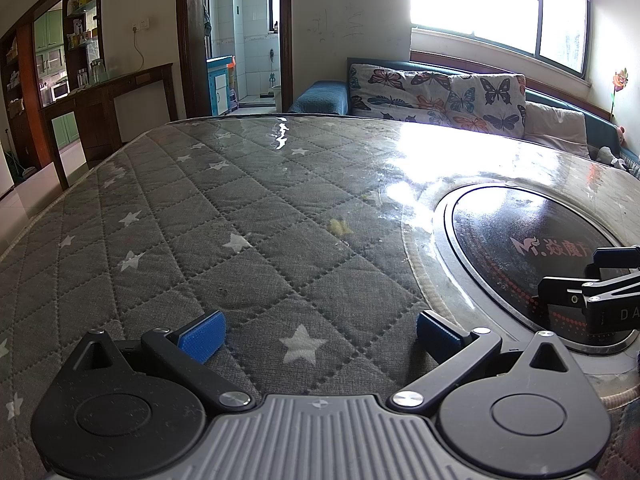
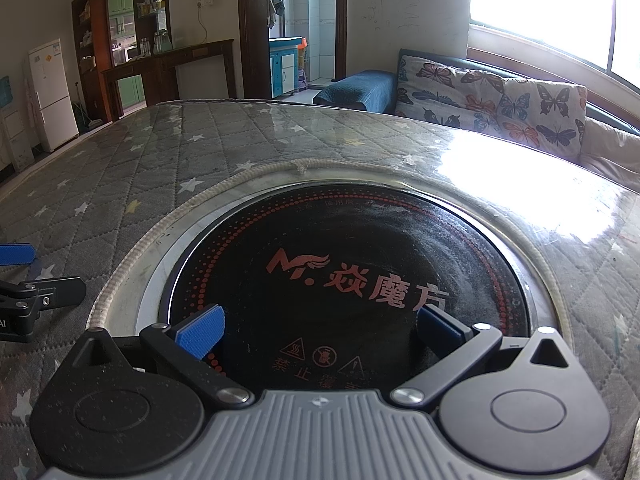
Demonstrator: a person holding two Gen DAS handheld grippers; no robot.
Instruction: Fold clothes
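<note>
The work surface was a large table (image 1: pixel 200 216) covered by a grey quilted cloth (image 2: pixel 120 168) printed with white stars, with a clear glossy sheet over it that reflected the window light. Set into the table was a round black cooktop (image 2: pixel 352 264) with a metal rim, red dotted rings and red lettering on its glass; the cloth was cut around it and edged with a pale braided trim. Beyond the far edge of the table stood a sofa with a butterfly-print cushion (image 1: pixel 440 92), and to the left a dark wooden cabinet and a white refrigerator (image 2: pixel 52 92). The left gripper (image 1: pixel 320 330) hung low over the starred cloth, just left of the cooktop, its blue-padded fingers (image 1: pixel 202 336) spread wide apart with nothing between them. The right gripper (image 2: pixel 320 330) hung over the near part of the cooktop, its blue pads likewise parted wide and unloaded. Each gripper appeared at the edge of the other's view, side by side and near each other. A small yellowish fleck (image 1: pixel 340 227) lay on the cloth ahead of the left gripper. No garment was visible in either view, so the location of the clothes could not be determined.
</note>
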